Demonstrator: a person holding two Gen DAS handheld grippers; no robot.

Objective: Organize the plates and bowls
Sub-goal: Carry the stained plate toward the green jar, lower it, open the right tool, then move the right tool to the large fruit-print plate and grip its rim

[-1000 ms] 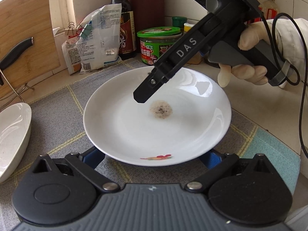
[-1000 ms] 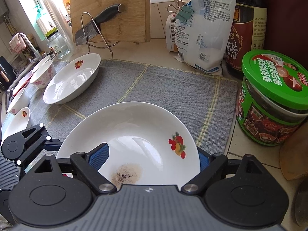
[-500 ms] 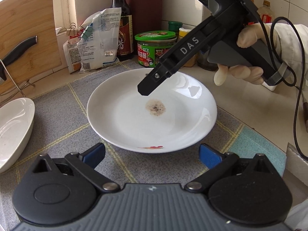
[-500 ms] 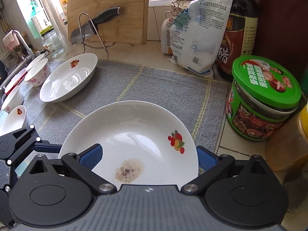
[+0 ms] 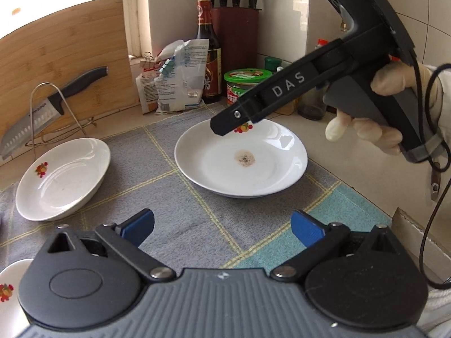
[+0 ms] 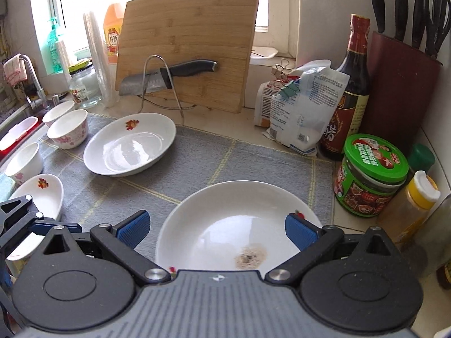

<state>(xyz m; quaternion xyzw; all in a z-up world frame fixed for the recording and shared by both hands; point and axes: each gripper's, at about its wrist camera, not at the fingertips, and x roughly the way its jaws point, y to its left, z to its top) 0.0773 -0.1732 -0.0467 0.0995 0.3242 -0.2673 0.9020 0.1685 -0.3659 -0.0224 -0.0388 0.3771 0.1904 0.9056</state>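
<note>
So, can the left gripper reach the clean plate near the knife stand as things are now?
Probably yes. The left gripper is open and empty, and only bare mat lies between it and the clean plate.

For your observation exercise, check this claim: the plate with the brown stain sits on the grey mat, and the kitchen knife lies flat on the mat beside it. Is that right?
One detail is wrong. The stained plate does sit on the grey mat, but the kitchen knife is not on the mat: it rests across a wire stand in front of the wooden cutting board, as the right wrist view shows.
</note>
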